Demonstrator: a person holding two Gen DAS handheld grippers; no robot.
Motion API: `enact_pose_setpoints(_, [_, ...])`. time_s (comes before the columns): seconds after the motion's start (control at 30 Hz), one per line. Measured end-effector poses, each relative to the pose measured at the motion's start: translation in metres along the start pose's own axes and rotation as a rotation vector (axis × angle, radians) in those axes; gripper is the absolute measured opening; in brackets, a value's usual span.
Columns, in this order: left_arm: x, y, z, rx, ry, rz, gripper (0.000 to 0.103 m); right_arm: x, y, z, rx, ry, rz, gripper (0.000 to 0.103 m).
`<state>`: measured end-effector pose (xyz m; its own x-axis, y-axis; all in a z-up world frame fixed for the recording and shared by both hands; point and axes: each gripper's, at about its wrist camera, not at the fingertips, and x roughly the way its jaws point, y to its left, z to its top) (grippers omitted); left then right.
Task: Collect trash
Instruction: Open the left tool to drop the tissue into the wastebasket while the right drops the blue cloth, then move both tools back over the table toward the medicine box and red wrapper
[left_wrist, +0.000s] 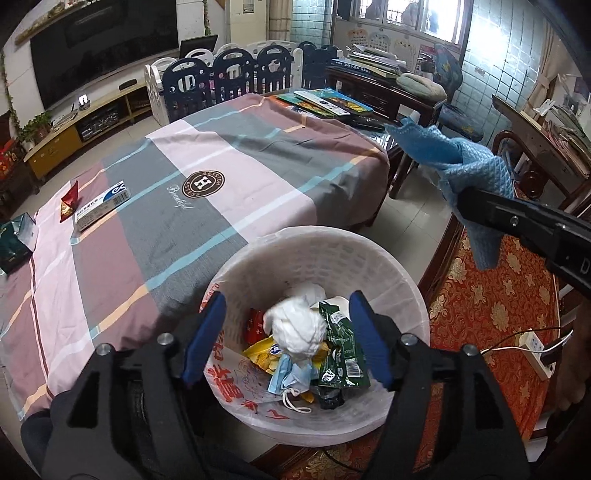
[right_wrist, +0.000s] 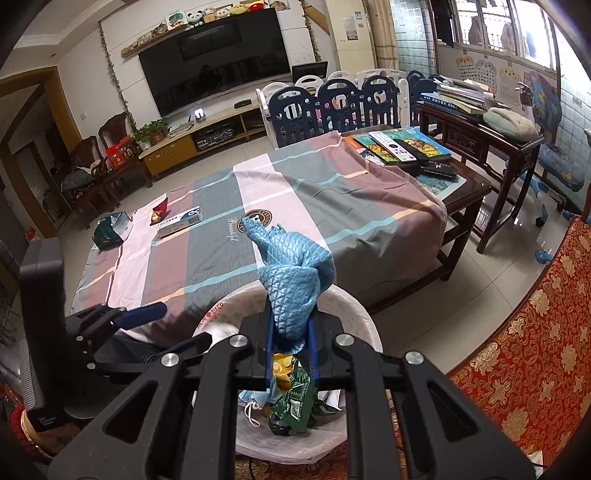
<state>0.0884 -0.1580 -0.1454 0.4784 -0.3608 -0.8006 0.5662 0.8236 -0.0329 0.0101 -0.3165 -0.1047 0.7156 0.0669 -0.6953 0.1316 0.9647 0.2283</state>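
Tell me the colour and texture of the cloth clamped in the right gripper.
Light blue cloth with a diamond-weave texture, shown best in the right wrist view.

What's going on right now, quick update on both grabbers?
Left hand-held gripper open over the trash basket, white tissue wad below it. Right hand-held gripper shut on blue cloth. Nothing in the way.

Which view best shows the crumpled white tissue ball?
The left wrist view: the crumpled white tissue ball sits between the open left gripper's fingers, above the white plastic bin. In the right wrist view, it is hidden.
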Motion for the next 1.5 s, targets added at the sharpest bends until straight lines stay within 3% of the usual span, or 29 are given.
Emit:
enact_pose_setpoints(0.5, [-0.015, 0.036, -0.001, -0.106, -0.026, 0.095, 0.076, 0.040, 0.029, -0.018, -0.070, 0.145, 0.016, 0.016])
enact_pose_setpoints(0.77, [-0.030, 0.057, -0.001, -0.134, -0.095, 0.201, 0.078, 0.057, 0.026, -0.025, -0.054, 0.214, -0.012, 0.018])
enact_pose_setpoints(0.93, [-0.034, 0.078, -0.003, -0.190, -0.116, 0.233, 0.083, 0.062, 0.021, -0.025, -0.007, 0.230, -0.050, 0.055])
enact_pose_setpoints(1.13, [-0.036, 0.097, -0.010, -0.230, -0.116, 0.265, 0.083, 0.059, 0.023, -0.020, 0.016, 0.206, -0.050, 0.066])
enact_pose_setpoints(1.23, [-0.037, 0.113, -0.016, -0.255, -0.118, 0.304, 0.085, 0.068, 0.029, -0.021, 0.027, 0.228, -0.030, 0.066])
enact_pose_setpoints(1.5, [-0.017, 0.202, -0.048, -0.462, -0.050, 0.366, 0.085, 0.110, 0.062, -0.028, -0.028, 0.320, -0.004, 0.066])
